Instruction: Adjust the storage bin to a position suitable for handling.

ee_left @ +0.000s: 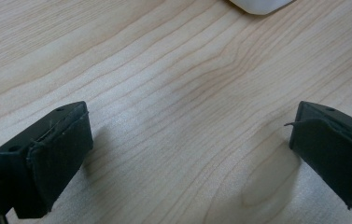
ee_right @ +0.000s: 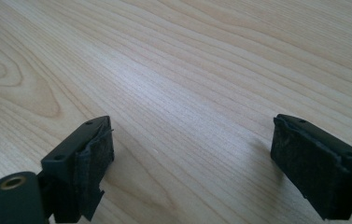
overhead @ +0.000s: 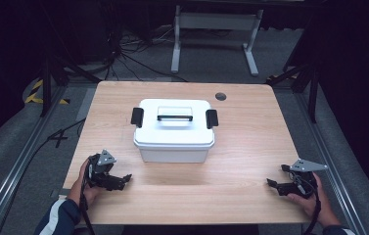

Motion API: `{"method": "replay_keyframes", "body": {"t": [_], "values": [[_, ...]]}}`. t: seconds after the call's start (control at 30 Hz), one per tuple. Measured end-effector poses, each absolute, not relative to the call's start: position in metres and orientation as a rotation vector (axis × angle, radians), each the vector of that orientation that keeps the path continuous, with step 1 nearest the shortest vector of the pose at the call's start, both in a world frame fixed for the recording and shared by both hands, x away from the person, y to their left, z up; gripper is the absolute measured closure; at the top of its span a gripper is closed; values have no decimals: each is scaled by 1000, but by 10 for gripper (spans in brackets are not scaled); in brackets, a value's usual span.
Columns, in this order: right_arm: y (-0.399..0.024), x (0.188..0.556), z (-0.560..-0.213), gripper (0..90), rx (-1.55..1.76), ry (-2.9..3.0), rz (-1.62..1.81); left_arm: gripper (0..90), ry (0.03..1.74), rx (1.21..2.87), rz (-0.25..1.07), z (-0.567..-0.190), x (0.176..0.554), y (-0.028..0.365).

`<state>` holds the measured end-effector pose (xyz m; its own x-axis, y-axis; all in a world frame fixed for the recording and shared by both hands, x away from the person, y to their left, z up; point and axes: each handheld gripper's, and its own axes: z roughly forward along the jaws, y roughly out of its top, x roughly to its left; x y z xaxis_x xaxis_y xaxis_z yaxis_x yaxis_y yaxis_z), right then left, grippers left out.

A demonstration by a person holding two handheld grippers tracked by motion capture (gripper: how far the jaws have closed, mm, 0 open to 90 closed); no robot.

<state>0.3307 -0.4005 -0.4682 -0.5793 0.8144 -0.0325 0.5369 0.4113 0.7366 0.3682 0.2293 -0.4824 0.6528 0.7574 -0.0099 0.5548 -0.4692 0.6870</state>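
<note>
A white lidded box (overhead: pixel 174 129) with a black carry handle (overhead: pixel 174 117) and black side latches sits in the middle of the wooden table (overhead: pixel 231 191). My left gripper (overhead: pixel 121 180) rests low at the table's near left, jaws wide apart and empty, pointing right toward the box's front. In the left gripper view its jaws (ee_left: pixel 190 154) spread over bare wood, with a corner of the box (ee_left: pixel 261 5) at the top edge. My right gripper (overhead: pixel 273 185) lies at the near right, open and empty, pointing left. Bare wood grain lies between the jaws of the right gripper (ee_right: pixel 190 158) in its own view.
A round grommet hole (overhead: pixel 220 96) sits near the table's far edge. Beyond the table are a white desk frame (overhead: pixel 215 34) and cables on a grey floor. Dark stand legs flank both sides.
</note>
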Motion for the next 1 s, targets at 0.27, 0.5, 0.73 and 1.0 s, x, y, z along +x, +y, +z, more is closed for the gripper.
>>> {"method": "replay_keyframes", "body": {"t": [0.27,0.5,0.73,1.0], "values": [[-401,330,-468,137,1158,2285,980,0,1003,2204,377,-482,369,230],[-401,330,-466,159,1148,2305,963,3,989,2199,376,-483,369,230],[-400,333,-462,218,1123,2358,938,3,997,2193,373,-483,368,230],[-395,336,-451,309,1062,2441,943,1,982,2206,360,-483,369,231]]}}
